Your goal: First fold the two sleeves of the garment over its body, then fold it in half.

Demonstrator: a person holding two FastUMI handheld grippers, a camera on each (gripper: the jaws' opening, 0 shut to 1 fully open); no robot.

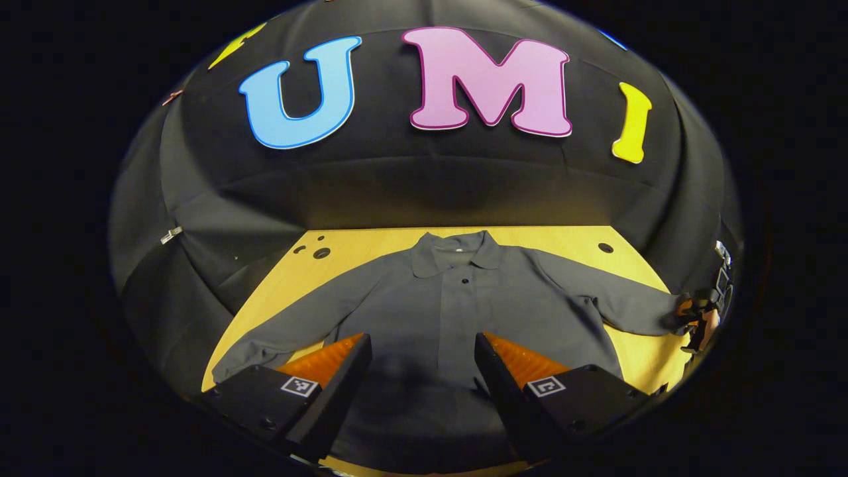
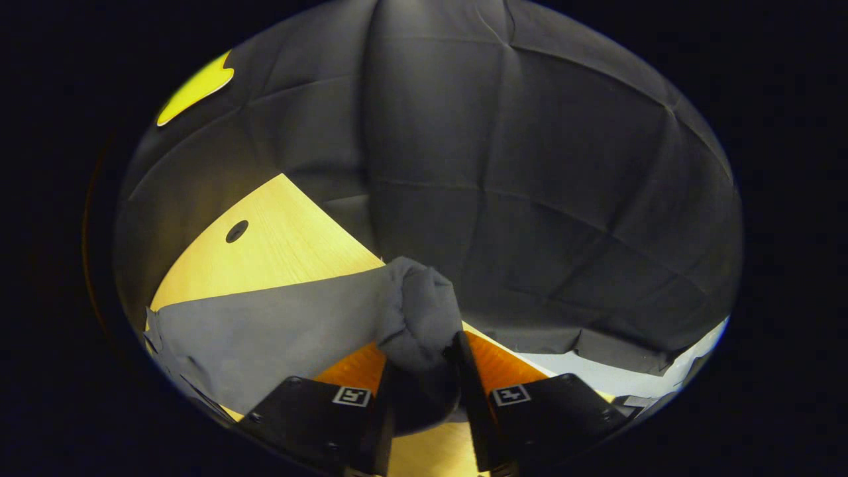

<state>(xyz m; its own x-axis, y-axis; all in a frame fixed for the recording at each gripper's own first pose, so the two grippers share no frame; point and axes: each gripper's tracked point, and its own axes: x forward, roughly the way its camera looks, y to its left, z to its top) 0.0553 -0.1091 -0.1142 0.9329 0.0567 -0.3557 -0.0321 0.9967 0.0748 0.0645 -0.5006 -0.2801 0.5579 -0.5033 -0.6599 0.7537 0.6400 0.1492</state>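
Garment [image 1: 457, 298] first: in the left gripper view the grey long-sleeved shirt lies flat and face up on my wooden table [image 1: 563, 238], filling the middle of the frame, its collar [image 1: 456, 252] toward the top centre by the booth's black cloth wall [image 1: 218, 218]. One sleeve [image 1: 291, 331] runs down to the lower left of the frame, spread out on the wood; the other sleeve [image 1: 616, 301] stretches to the right edge. There, far off at the right rim, my right gripper [image 1: 695, 318] sits at that sleeve's cuff. My left gripper [image 1: 422, 354] shows at the bottom centre, its two fingers spread wide apart with nothing between them, above the shirt's lower body. Round holes [image 1: 322, 252] mark the table at the upper left and upper right of the wood.

In the right gripper view, my right gripper [image 2: 422, 361] is at the bottom centre, and both fingers press on the bunched cuff [image 2: 421, 318] of the sleeve, which bulges up between them. From the cuff, the grey sleeve fabric [image 2: 265, 338] spreads to the lower left of the frame. The table [image 2: 278, 238] shows at the left with one round hole [image 2: 236, 231]; the black wall takes up the upper and right parts of the frame.
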